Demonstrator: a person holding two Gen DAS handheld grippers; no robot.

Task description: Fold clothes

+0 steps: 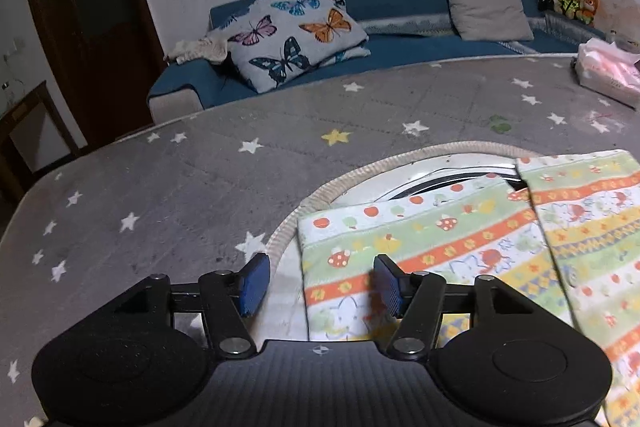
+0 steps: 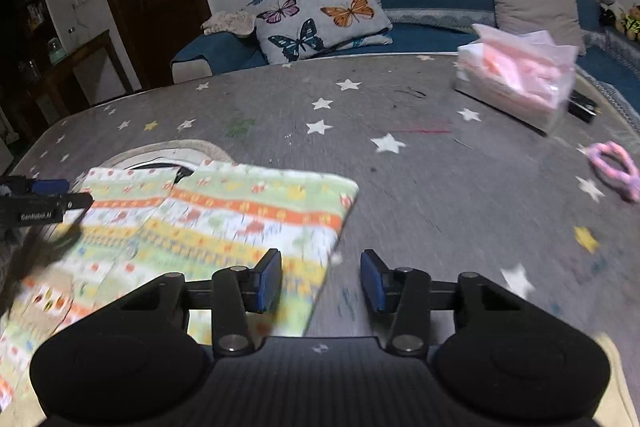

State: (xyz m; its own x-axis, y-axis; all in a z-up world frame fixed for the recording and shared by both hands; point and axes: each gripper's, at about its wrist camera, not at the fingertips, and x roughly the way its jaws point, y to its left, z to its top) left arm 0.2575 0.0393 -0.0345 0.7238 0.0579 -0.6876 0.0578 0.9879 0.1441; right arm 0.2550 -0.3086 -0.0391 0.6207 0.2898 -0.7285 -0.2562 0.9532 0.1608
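Note:
A striped, patterned child's garment [image 1: 460, 251] lies flat on the grey star-print table cover [image 1: 200, 195], its two side panels folded inward and meeting at a seam. My left gripper [image 1: 320, 285] is open over the garment's left edge, holding nothing. In the right wrist view the same garment [image 2: 240, 219] lies at the left and my right gripper [image 2: 321, 281] is open over its right edge, empty. The left gripper [image 2: 44, 201] shows at the far left of that view.
A white round mat with a rope rim [image 1: 360, 171] lies under the garment. A tissue pack [image 2: 520, 83], a dark small object [image 2: 582, 105] and a pink hair tie [image 2: 614, 167] sit at the right. A blue sofa with a butterfly pillow [image 1: 292, 27] stands behind.

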